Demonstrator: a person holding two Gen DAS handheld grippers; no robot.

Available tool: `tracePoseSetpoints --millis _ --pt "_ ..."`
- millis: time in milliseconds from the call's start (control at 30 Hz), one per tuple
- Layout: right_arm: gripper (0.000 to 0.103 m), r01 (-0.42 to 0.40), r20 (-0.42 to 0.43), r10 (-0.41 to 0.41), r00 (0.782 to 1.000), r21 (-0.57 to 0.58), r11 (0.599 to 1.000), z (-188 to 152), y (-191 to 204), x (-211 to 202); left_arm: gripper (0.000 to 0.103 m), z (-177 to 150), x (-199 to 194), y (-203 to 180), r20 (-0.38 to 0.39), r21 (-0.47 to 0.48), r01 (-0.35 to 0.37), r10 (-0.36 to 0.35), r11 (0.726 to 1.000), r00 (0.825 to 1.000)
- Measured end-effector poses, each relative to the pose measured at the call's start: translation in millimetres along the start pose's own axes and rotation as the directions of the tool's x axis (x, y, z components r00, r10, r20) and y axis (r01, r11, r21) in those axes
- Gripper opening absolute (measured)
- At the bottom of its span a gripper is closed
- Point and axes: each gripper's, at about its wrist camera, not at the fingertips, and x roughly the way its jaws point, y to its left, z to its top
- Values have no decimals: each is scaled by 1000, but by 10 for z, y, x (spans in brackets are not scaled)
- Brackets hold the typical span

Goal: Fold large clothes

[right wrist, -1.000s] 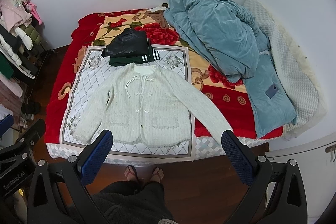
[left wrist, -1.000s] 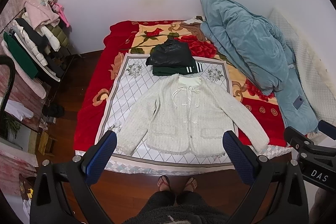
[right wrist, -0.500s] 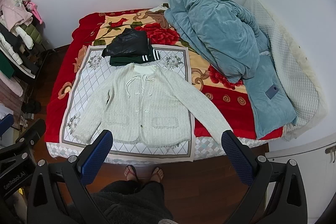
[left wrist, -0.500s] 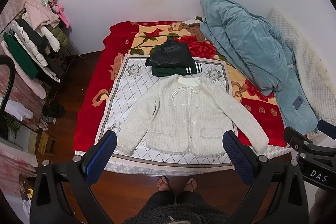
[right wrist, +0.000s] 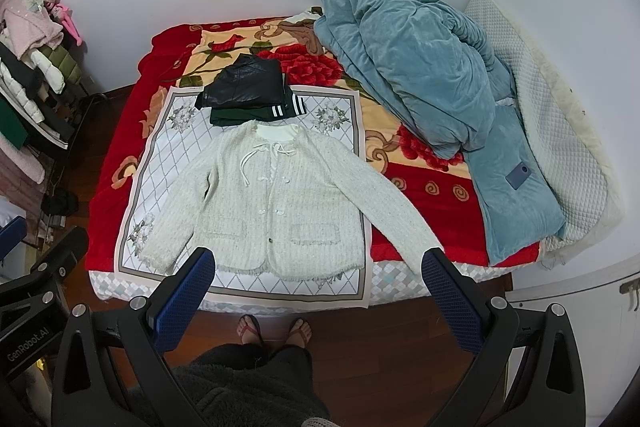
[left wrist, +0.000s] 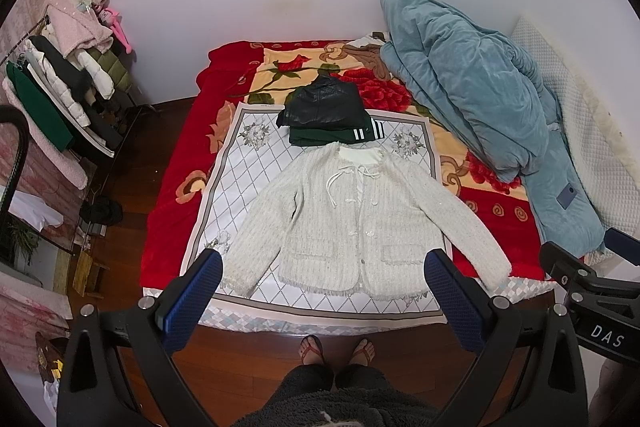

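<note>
In the left wrist view, the left gripper (left wrist: pixel 320 291) hangs with its blue-padded fingers (left wrist: pixel 192 299) spread wide at the bottom of the frame, gripping nothing and touching nothing. The cream tweed jacket (left wrist: pixel 352 223) lies face-up and flat in the centre, above and between the fingers, sleeves angled outward on a white diamond-patterned cloth (left wrist: pixel 240 179) spread over a red floral blanket (left wrist: pixel 180 167). Just above the jacket's collar sits a stack of folded dark clothes (left wrist: pixel 328 111). A blue quilt (left wrist: pixel 472 99) is heaped at the upper right, and a clothes rack (left wrist: pixel 60 87) fills the left edge. The person's sandalled feet (left wrist: pixel 336 349) stand on the wooden floor at the bottom centre, and part of the right gripper's black body shows at the lower right edge. In the right wrist view, the right gripper (right wrist: pixel 316 287) is likewise spread wide and empty, the jacket (right wrist: pixel 272 199) lying centre-left above it, one cuff close to the right-hand finger (right wrist: pixel 448 303), though contact cannot be judged. This view alone shows a small dark rectangle, possibly a phone (right wrist: pixel 518 175), on the quilt (right wrist: pixel 408 67), and a white quilted mattress pad (right wrist: pixel 560 131) along the right.
</note>
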Motion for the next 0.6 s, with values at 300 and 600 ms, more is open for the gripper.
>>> tracePoseSetpoints --millis 300,600 --pt "103 2 3 -2 1000 0 1000 -42 -4 -7 103 4 1 1 1 -1 -1 1 1000 1000" --pt "103 -1 -1 1 1000 -4 1000 36 98 -94 103 18 -16 -10 -1 -3 3 -3 1000 1000"
